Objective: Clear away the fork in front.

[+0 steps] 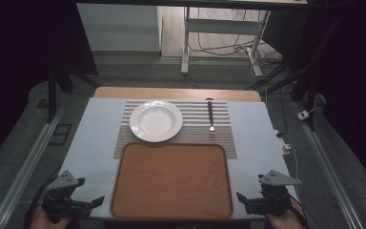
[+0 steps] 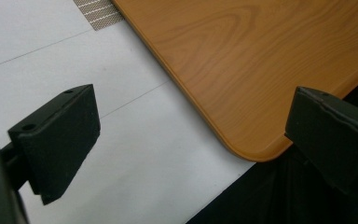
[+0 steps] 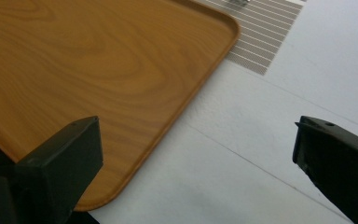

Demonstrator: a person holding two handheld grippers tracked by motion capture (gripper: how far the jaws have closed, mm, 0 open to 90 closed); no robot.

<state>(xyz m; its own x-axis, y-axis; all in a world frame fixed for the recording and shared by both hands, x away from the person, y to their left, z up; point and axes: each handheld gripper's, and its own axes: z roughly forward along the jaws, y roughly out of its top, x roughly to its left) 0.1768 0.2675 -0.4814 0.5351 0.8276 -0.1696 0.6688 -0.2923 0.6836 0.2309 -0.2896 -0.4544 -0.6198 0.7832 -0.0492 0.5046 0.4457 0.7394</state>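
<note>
While the counter [image 1: 90, 138] carries everything, the tray [image 1: 171, 180] sits at its near edge; striped mat [image 1: 221, 138] just behind tray, plate [image 1: 156, 120] and fork [image 1: 210, 119] on it. Left hand-held gripper [image 1: 93, 202] and right hand-held gripper [image 1: 242, 200] flank tray, both wide apart, holding nothing.

My hands [image 1: 43, 218] are cut by the bottom edge; the fork [image 1: 210, 117] prongs are too small to count.
</note>
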